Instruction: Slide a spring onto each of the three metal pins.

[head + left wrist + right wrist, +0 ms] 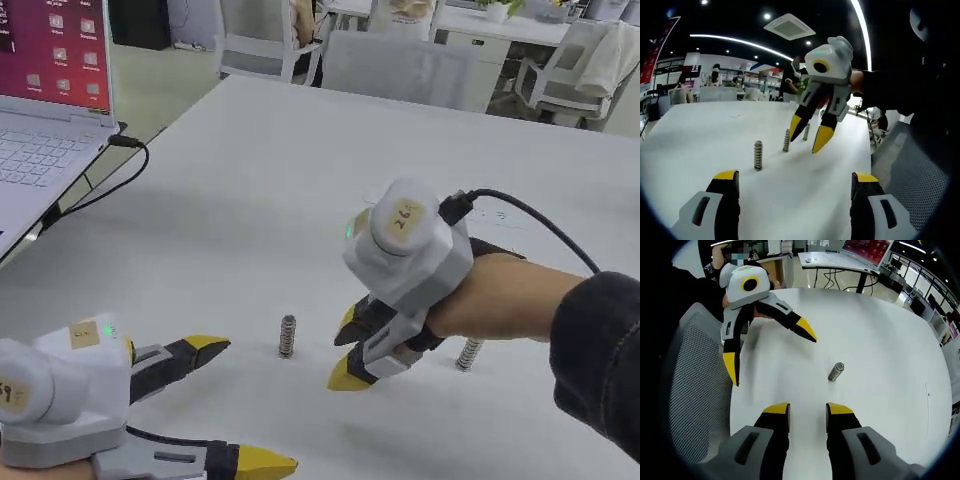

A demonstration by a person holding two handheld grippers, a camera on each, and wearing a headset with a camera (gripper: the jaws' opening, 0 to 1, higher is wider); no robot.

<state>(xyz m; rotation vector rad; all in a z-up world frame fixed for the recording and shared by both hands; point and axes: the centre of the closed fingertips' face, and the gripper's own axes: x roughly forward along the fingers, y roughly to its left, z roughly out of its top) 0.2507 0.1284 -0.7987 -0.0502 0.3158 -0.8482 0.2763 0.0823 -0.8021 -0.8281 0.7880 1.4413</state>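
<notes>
The white worktop [300, 180] carries all the parts. An open laptop [50, 90] sits at its left edge, and the right gripper view shows a grey mesh chair [695, 390] beside the worktop. The left claw [235, 402] sits low at the near left of the head view. It is released, with jaws spread wide and nothing between them. The right claw [342, 349], held by a hand [490, 295] in a dark sleeve, hovers above the middle of the worktop with its tips angled down. Its jaws are parted by a narrow gap and are empty. In the left gripper view three springs stand upright in a row: the near spring [758, 155], the middle spring [786, 141] and the far spring [806, 131]. The latter two appear just beside the right claw's tips. In the head view the near spring stands between the two claws, apart from both. A rear spring [468, 353] leans slightly just behind the hand; it cannot be matched to a position in the row. The coils hide any pins inside them.
</notes>
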